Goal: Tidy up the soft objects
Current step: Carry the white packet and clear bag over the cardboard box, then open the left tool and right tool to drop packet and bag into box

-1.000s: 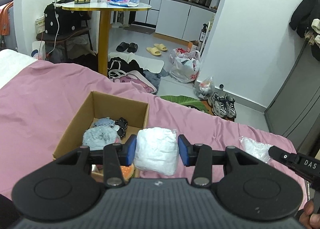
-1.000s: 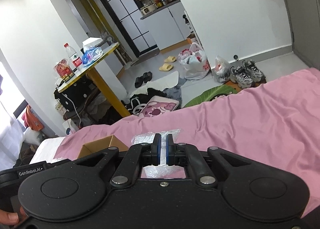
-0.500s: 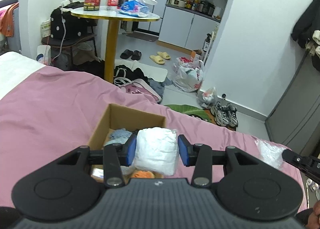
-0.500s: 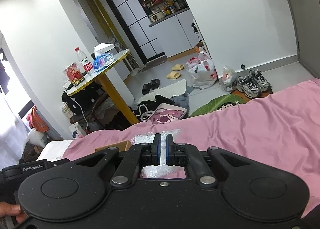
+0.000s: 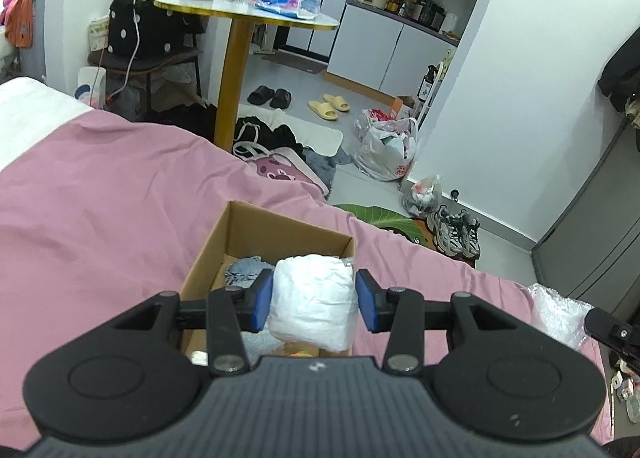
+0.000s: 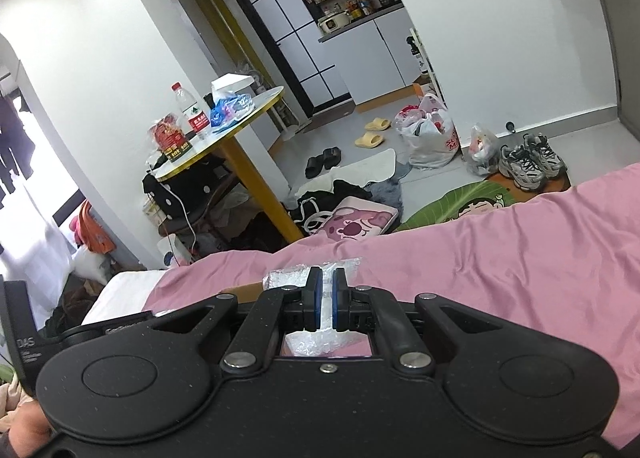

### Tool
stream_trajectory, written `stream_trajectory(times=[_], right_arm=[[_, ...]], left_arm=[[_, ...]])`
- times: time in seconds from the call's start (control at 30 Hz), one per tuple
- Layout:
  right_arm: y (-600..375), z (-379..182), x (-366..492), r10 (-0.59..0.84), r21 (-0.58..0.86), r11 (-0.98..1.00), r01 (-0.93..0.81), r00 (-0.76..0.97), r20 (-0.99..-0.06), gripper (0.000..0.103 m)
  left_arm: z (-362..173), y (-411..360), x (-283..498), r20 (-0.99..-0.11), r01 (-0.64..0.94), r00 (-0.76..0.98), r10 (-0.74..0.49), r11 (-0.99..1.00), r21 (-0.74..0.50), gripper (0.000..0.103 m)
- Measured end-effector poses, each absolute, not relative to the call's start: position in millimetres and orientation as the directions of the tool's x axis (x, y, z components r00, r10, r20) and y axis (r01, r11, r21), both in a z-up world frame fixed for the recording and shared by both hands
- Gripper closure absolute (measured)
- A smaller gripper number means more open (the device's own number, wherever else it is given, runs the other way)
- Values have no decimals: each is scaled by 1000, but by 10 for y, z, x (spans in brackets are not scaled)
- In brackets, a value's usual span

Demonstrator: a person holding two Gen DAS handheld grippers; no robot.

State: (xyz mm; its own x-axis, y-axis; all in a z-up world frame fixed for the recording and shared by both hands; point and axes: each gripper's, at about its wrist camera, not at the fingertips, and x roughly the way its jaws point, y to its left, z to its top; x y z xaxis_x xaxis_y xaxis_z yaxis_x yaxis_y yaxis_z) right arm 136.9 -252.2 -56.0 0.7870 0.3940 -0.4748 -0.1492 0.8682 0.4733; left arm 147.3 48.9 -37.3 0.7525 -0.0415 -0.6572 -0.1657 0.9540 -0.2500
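My left gripper [image 5: 314,300] clamps a white rolled cloth bundle [image 5: 313,300] between its blue pads, jaws partly spread, above the near end of the open brown cardboard box [image 5: 256,232] on the pink bedsheet [image 5: 100,210]. My right gripper [image 6: 326,298] is pinched closed on a clear crinkled plastic bag [image 6: 316,340].

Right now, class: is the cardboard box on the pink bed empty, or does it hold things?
Not empty. The open-topped cardboard box holds a bluish-grey cloth; the white bundle hides the rest.
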Motion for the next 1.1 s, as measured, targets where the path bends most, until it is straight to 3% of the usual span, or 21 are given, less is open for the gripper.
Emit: stream_trajectory(times=[1.03, 1.1], right_arm=[[-1978, -1082, 1855, 427, 465, 874, -143, 683, -593, 98], [-1975, -1092, 1871, 432, 468, 872, -147, 682, -590, 98]], left_arm=[[-1173, 531, 2050, -818, -169, 565, -105, 956, -240, 59], [-1180, 516, 2066, -817, -171, 566, -104, 955, -241, 52]])
